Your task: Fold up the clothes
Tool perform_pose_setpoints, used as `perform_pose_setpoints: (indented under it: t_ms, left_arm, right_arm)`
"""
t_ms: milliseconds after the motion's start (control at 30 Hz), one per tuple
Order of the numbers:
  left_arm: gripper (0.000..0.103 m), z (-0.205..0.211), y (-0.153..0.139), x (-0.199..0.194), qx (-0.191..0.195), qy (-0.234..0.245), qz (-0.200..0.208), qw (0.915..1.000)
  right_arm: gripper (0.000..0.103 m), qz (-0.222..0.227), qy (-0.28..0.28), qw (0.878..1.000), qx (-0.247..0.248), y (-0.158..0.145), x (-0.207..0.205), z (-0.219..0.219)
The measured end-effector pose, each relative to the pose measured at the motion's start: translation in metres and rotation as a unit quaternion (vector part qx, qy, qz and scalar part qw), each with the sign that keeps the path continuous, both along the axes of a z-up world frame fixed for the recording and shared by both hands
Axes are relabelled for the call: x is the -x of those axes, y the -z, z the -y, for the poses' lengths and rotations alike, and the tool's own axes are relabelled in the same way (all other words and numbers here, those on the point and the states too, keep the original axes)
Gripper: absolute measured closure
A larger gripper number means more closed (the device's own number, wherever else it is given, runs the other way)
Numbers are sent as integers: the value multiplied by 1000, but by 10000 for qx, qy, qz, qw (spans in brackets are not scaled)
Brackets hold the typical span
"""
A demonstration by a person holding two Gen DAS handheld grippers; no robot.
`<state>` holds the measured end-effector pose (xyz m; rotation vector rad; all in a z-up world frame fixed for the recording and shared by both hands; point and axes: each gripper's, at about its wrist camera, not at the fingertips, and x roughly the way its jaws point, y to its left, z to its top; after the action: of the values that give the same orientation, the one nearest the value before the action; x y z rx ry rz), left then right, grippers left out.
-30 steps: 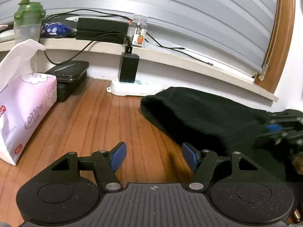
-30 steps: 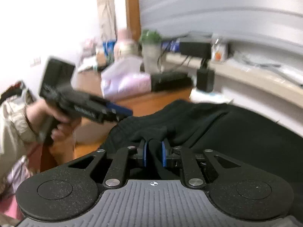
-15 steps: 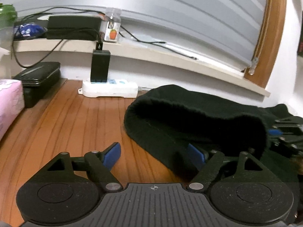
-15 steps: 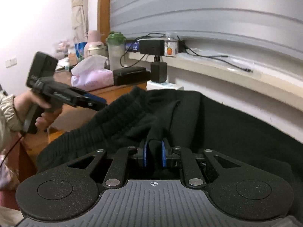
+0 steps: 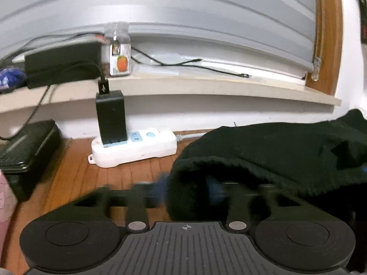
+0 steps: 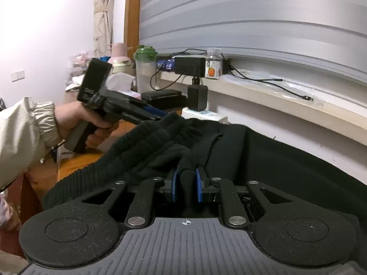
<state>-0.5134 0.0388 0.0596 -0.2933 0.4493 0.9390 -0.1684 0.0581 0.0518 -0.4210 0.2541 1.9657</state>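
A black knit garment (image 5: 275,151) with a ribbed hem lies on the wooden table (image 5: 91,178). My left gripper (image 5: 188,186) is motion-blurred; its blue fingers stand on either side of the ribbed hem edge with cloth between them, closing on it. In the right wrist view my right gripper (image 6: 186,186) is shut on a fold of the same black garment (image 6: 275,160) and holds it up. The left gripper (image 6: 158,117) also shows there, held in a hand at the ribbed hem.
A white power strip (image 5: 135,147) with a black adapter (image 5: 111,118) lies at the wall. A black case (image 5: 25,151) sits left. On the ledge stand a jar (image 5: 120,55), black box (image 5: 62,61) and cables. A green-lidded bottle (image 6: 145,66) and tissues (image 6: 120,81) stand farther left.
My left gripper moved right onto the ribbed hem and its fingers have closed in around the cloth. My right gripper has stayed shut on its fold.
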Motion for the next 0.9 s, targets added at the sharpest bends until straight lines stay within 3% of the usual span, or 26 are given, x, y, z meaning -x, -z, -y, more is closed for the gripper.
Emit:
perform_pose_setpoints:
  t_ms: [100, 167, 200, 267, 333, 400, 433, 500, 700, 900]
  left_arm:
    - [88, -11, -7, -9, -38, 127, -186, 9997]
    - [87, -12, -10, -18, -206, 215, -532, 9981]
    - [84, -13, -9, -21, -242, 260, -687, 9970]
    - [70, -14, -5, -21, -224, 309, -838, 9958]
    - [68, -18, 3, -17, -155, 253, -803, 9963]
    - [75, -21, 8, -11, -89, 219, -626, 9978]
    - [89, -22, 9, -10, -78, 225, -517, 9984]
    - [93, -22, 6, -8, -134, 258, -347, 9990]
    - [95, -16, -32, -23, -870, 220, -353, 9953]
    - [95, -23, -84, -36, -1340, 261, -153, 9905]
  right_arm:
    - [86, 92, -69, 9999, -76, -3, 2, -2]
    - [86, 186, -118, 9997, -124, -5, 5, -4]
    - [86, 233, -142, 9995, -148, -5, 6, -5]
    - [86, 274, -175, 9994, -142, -5, 7, -7]
    - [86, 244, -186, 9995, -65, -1, 6, -8]
    - [86, 211, -180, 9996, -22, 3, 5, -8]
    - [86, 178, -174, 9997, -1, 4, 5, -9]
    - [86, 141, -174, 9997, -4, 4, 4, -9]
    - [86, 225, -265, 9993, -164, -5, 10, -9]
    - [86, 434, -373, 9975, -414, -22, 24, -22]
